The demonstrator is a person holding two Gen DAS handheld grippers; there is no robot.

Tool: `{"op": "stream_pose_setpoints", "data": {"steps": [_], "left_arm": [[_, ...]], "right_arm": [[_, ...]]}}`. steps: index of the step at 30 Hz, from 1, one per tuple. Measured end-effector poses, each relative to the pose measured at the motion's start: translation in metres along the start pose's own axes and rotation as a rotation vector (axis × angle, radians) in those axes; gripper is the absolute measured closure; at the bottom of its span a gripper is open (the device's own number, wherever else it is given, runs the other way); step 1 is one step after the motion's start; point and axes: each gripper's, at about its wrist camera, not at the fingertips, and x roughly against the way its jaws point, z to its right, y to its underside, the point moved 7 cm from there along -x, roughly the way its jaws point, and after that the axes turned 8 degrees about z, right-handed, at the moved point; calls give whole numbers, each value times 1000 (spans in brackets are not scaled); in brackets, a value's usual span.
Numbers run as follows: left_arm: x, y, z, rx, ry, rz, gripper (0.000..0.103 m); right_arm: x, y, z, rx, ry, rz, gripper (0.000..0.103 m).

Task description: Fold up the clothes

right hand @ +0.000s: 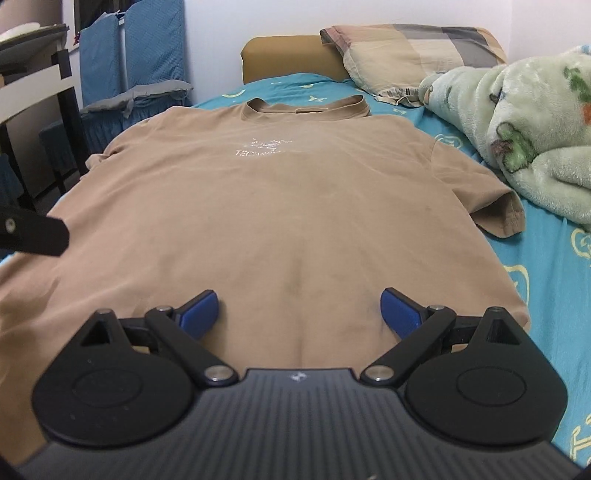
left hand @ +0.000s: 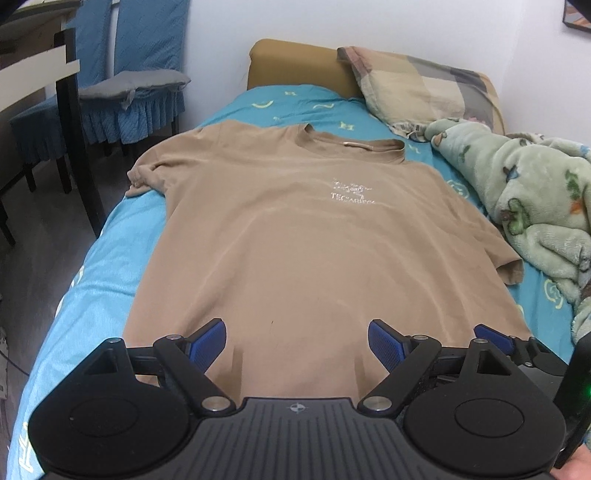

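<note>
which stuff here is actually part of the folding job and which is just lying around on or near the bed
Part of the job:
- tan t-shirt, spread flat, collar at the far end
- left claw, open over the hem
- right claw, open over the hem

Just lying about:
- plaid pillow
- green fleece blanket
- blue-covered chair
- teal bed sheet, the work surface only

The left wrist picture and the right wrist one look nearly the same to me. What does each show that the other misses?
Only the left wrist view shows a picture frame corner on the wall and the right hand-held gripper's blue pad alongside.

Only the right wrist view shows a white dish on the desk at the left.

Both show the tan T-shirt lying flat on the blue sheet, the plaid pillow, the green blanket, and open jaws over the shirt's hem.
</note>
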Motion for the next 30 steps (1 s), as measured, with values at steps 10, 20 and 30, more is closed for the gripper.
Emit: {"op": "stream_pose_setpoints", "data": {"steps": [10, 20, 30], "left_arm": [[-3, 1, -7, 5, -51, 1, 17], [-1, -6, 5, -39, -34, 56, 17], [2, -8, 5, -40, -17, 84, 17]], "right_arm": [[-1, 2, 2, -7, -1, -10, 0], [-2, 2, 2, -6, 0, -9, 0], [-1, 2, 2, -6, -1, -9, 0]]}}
